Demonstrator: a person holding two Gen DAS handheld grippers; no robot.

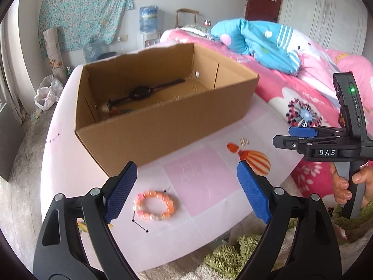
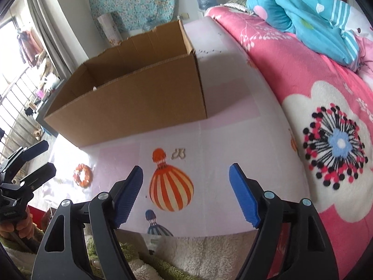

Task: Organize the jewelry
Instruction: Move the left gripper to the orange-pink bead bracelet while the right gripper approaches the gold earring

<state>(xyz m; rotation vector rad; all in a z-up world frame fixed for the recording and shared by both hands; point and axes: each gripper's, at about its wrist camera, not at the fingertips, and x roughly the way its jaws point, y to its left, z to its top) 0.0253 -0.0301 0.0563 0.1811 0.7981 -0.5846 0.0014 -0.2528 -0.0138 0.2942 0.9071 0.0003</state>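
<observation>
Two open grippers are hanging over loose jewelry on a pink sheet

The bead bracelet (image 1: 153, 206), low in the left wrist view, is lying flat just ahead of the left gripper (image 1: 186, 191), whose jaws are standing wide and empty; it is looking light, glossy and rounded, likely slippery, so pinching across one side of the ring seems safest. The small pale earrings (image 2: 178, 154), at mid-frame in the right wrist view, are sitting beyond the right gripper (image 2: 186, 193), also wide and empty; they are looking tiny and fiddly. The stiff cardboard box (image 1: 163, 126) behind is holding a dark watch (image 1: 139, 92).
</observation>
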